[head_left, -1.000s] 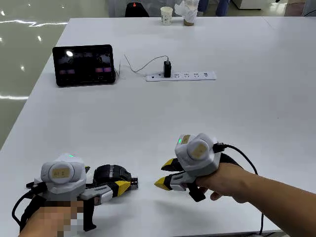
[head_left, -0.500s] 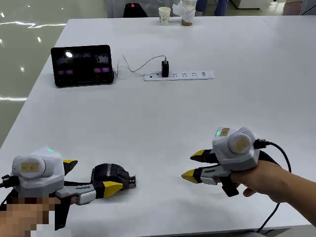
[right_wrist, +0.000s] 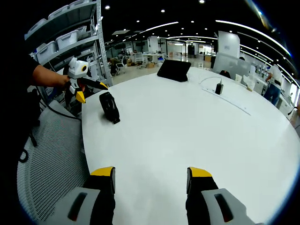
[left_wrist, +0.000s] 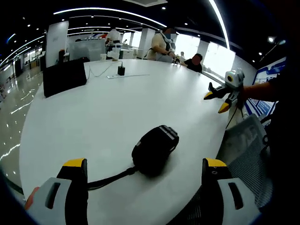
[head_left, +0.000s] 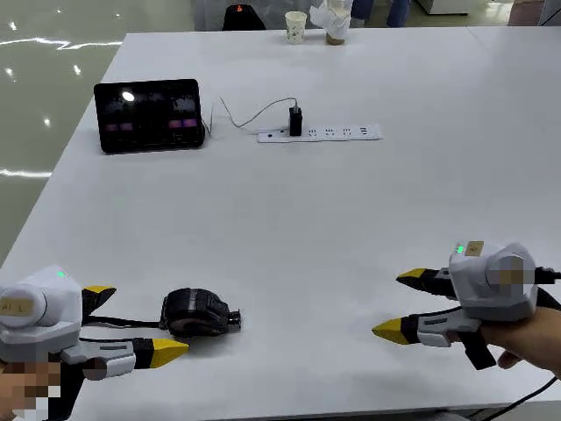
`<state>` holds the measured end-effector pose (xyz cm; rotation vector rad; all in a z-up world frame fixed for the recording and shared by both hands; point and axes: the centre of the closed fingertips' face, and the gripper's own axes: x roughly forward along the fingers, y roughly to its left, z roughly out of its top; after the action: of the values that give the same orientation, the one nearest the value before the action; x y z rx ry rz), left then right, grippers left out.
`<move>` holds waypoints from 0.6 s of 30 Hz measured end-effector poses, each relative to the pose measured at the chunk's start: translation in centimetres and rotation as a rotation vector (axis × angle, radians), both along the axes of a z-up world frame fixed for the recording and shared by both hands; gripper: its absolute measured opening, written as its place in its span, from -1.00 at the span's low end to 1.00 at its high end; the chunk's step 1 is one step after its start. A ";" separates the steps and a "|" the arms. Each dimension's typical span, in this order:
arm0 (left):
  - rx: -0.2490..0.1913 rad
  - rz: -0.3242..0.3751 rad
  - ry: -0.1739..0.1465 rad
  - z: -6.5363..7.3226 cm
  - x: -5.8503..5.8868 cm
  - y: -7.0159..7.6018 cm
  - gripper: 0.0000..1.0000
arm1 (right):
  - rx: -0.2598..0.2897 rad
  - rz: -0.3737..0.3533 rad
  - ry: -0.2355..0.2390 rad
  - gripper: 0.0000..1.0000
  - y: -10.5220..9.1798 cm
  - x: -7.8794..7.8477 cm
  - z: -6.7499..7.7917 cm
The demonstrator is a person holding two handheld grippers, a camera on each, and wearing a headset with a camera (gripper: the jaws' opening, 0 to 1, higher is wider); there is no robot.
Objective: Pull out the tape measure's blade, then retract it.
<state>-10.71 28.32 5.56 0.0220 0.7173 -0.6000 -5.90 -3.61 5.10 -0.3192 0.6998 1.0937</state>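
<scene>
Black tape measure (head_left: 197, 311), left hand-held gripper (head_left: 145, 319) level, spread

- The left gripper (head_left: 147, 317) has a rounded white-grey housing with a pale yellow label and a small green light on top.
- Its two jaws are black, with grey mid-sections and pointed bright yellow tips.
- The right gripper (head_left: 387, 304) is built the same way: white-grey housing, yellowish tag, green light, yellow-tipped jaws and a black handle.
- A black cable (head_left: 549, 275) plugs into the back of the right gripper's housing.
- The person wears a dark sleeve (right_wrist: 21, 70) on the left arm.
</scene>
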 end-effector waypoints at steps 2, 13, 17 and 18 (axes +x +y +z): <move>0.003 -0.012 0.007 -0.1 -0.2 0.1 0.98 | 0.000 -0.017 0.007 0.34 -1.0 0.1 0.1; 0.025 -0.021 0.034 0.5 -0.8 2.2 0.98 | -0.017 -0.073 0.021 0.77 -5.9 -0.6 0.1; 0.036 -0.011 0.031 0.8 -0.7 3.2 0.98 | -0.014 -0.095 0.025 0.91 -7.2 -0.9 0.4; 0.040 -0.010 0.028 0.8 -0.7 3.3 0.98 | -0.011 -0.096 0.028 0.94 -7.4 -1.0 0.5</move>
<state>-11.37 31.65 6.40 0.0540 0.7569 -0.5961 -6.95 -11.01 5.57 -0.2772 0.7393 1.0051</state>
